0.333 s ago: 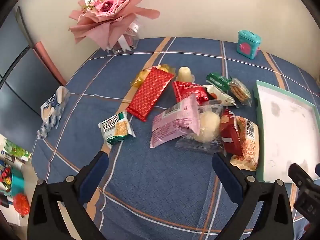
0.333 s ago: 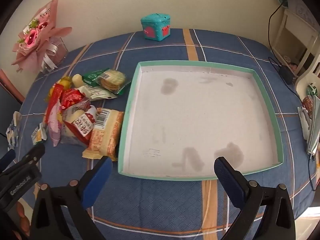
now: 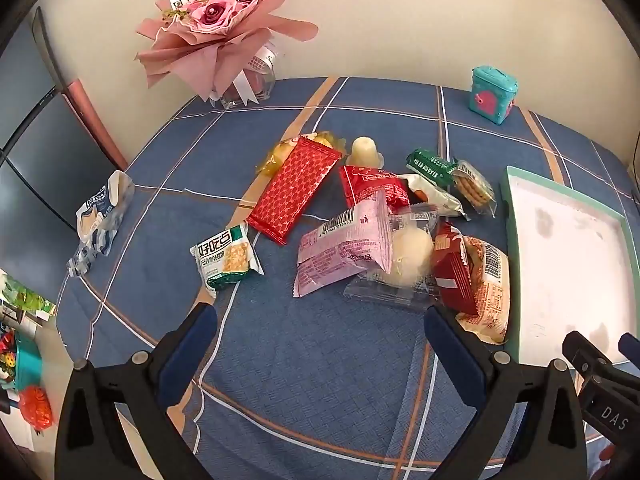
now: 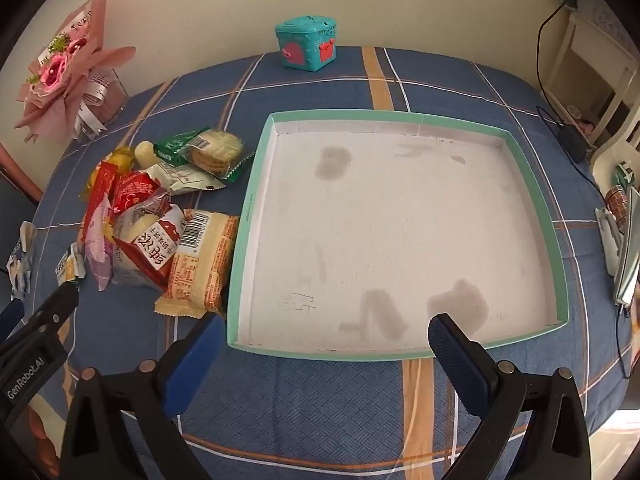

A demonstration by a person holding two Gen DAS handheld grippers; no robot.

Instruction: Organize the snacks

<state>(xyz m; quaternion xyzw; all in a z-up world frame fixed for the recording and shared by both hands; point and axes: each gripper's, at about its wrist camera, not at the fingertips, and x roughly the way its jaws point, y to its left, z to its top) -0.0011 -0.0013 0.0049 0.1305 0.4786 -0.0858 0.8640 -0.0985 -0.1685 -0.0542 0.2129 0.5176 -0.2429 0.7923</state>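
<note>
Left wrist view: left claw [image 3: 320,330] spread wide above blue plaid tablecloth on the table [image 3: 312,380], nothing between the blue-padded fingers [image 3: 188,354]. Ahead, a loose heap of snacks: long red patterned wrapper [image 3: 294,190] lying over a yellow packet [image 3: 276,156], mostly covered; small white jelly cup [image 3: 364,149] upright behind; pink foil packet [image 3: 340,250] partly over a clear bag with a pale round bun [image 3: 408,258]; dark red packet [image 3: 450,270] overlapping an orange-and-cream biscuit packet [image 3: 490,284], just beside the mint-rimmed white tray [image 3: 510,216]. Green cracker sleeve [image 3: 452,176] at the far side of the heap, small green-and-white cracker pack [image 3: 226,258] apart on the near side, crumpled blue-and-white wrapper [image 3: 100,216] well apart near the table edge. Tray cut off at the right border. Print on most wrappers too small to read. Pink paper bouquet [image 3: 220,28] in a clear vase and teal toy box [image 3: 492,94] at the back by the wall. Tip of the right claw's black frame just visible at lower right.

Right wrist view: right claw [image 4: 328,344] likewise fully apart, gripping nothing, poised over the tray's near rim [image 4: 320,354]. Tray floor stained with grey smudges, holding no snacks. Snack heap squeezed against the tray's left wall, several items hidden under others. Black cable [image 4: 560,120] and objects at the right edge distorted, hard to identify.
</note>
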